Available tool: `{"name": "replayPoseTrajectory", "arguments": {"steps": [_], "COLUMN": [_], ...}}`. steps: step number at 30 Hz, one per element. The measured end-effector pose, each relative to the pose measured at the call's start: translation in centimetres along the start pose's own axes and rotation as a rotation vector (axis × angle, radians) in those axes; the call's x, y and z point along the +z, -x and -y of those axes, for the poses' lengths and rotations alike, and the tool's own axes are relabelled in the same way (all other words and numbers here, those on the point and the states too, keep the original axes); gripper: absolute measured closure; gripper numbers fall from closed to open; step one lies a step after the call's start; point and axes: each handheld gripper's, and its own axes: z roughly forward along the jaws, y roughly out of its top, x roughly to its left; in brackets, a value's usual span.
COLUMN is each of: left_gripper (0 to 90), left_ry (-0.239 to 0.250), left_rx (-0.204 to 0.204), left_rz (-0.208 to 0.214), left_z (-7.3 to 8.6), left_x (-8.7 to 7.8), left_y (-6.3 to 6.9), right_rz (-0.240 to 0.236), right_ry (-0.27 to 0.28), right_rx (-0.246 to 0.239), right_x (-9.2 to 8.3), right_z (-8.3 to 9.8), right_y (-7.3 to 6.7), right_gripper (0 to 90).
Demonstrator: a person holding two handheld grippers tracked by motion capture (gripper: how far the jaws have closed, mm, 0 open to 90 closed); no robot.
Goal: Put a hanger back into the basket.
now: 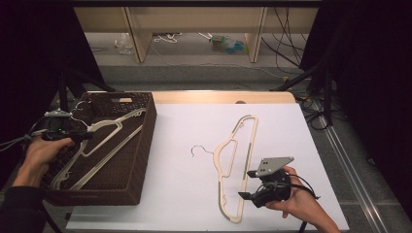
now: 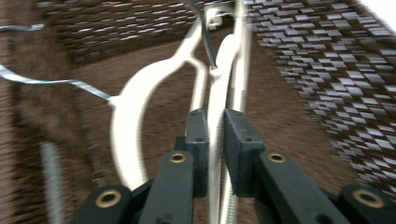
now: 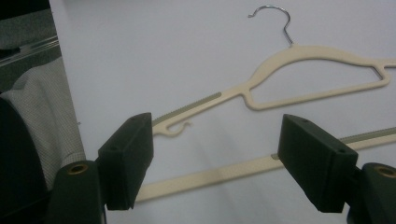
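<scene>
A brown wicker basket (image 1: pixel 145 141) stands at the table's left with two cream hangers (image 1: pixel 104 141) lying in it. My left gripper (image 1: pixel 80 135) reaches down into the basket. In the left gripper view my left gripper (image 2: pixel 215 140) is shut on the thin bar of one cream hanger (image 2: pixel 219 84), pads against its sides; the second hanger (image 2: pixel 135 107) lies beside it on the woven floor (image 2: pixel 303 56). A third cream hanger (image 1: pixel 233 145) lies flat on the white table. My right gripper (image 1: pixel 245 184) hovers open just right of its lower end, and that hanger (image 3: pixel 299 60) stretches across beyond the right gripper (image 3: pixel 215 154).
The white tabletop (image 1: pixel 184 194) stretches between basket and hanger. Beyond the table's far edge are a grey floor, wooden shelf legs (image 1: pixel 138 39), loose cables (image 1: pixel 291 43) and some litter. Dark curtains flank both sides. A sleeve (image 3: pixel 46 116) shows at the left.
</scene>
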Motion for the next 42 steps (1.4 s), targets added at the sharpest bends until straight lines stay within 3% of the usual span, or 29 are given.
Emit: {"name": "replayPoseTrajectory", "arguments": {"steps": [4,8,15,20,25,27,28,31,34,37,39,40,42], "left_gripper": [76.6,70.2,48.7,38.2,33.9,32.3,32.1,32.0,31.5,30.6,29.7,29.7,29.5], "left_ry": [-0.012,-0.028,0.053,0.161,0.23,0.254,0.261,0.28,0.274,0.25,0.252,0.245,0.234], "left_rx": [-0.028,-0.053,-0.07,-0.054,0.035,0.05,0.078,0.126,0.146,0.191,0.182,0.189,0.208], "left_rz": [-0.052,-0.067,-0.106,-0.059,0.012,0.069,0.097,0.138,0.214,0.272,0.304,0.326,0.333], "left_z": [0.3,0.8,0.5,0.2,0.5,0.8,1.0,1.5,2.2,2.8,3.3,3.7,4.2], "left_x": [0.5,0.3,-1.8,-4.5,-7.0,-7.3,-7.4,-7.1,-6.5,-5.3,-4.5,-3.9,-3.3], "left_y": [-0.5,-0.8,0.4,3.7,9.0,11.3,12.7,15.8,18.9,20.9,22.1,22.7,23.6], "right_rz": [0.006,0.015,0.008,0.031,0.055,0.062,0.069,0.082,0.077,0.069,0.073,0.06,0.068], "right_ry": [0.002,0.018,0.002,0.01,-0.017,-0.021,-0.025,-0.029,-0.046,-0.057,-0.05,-0.076,-0.067], "right_rx": [0.004,0.004,0.009,0.027,0.052,0.071,0.077,0.099,0.108,0.105,0.09,0.094,0.088], "right_x": [0.0,0.1,0.1,0.5,0.7,0.8,0.9,1.2,1.4,2.0,2.5,2.4,2.8], "right_z": [0.0,0.2,0.1,0.2,0.3,0.4,0.4,0.6,0.5,0.3,0.3,0.3,0.3], "right_y": [0.0,0.1,0.1,-0.1,0.1,0.2,0.4,0.5,0.3,0.1,0.0,-0.1,0.0], "right_gripper": [27.6,27.1,25.9,25.1,24.9,24.9,24.8,24.8,24.7,24.8,24.9,24.9,24.9]}}
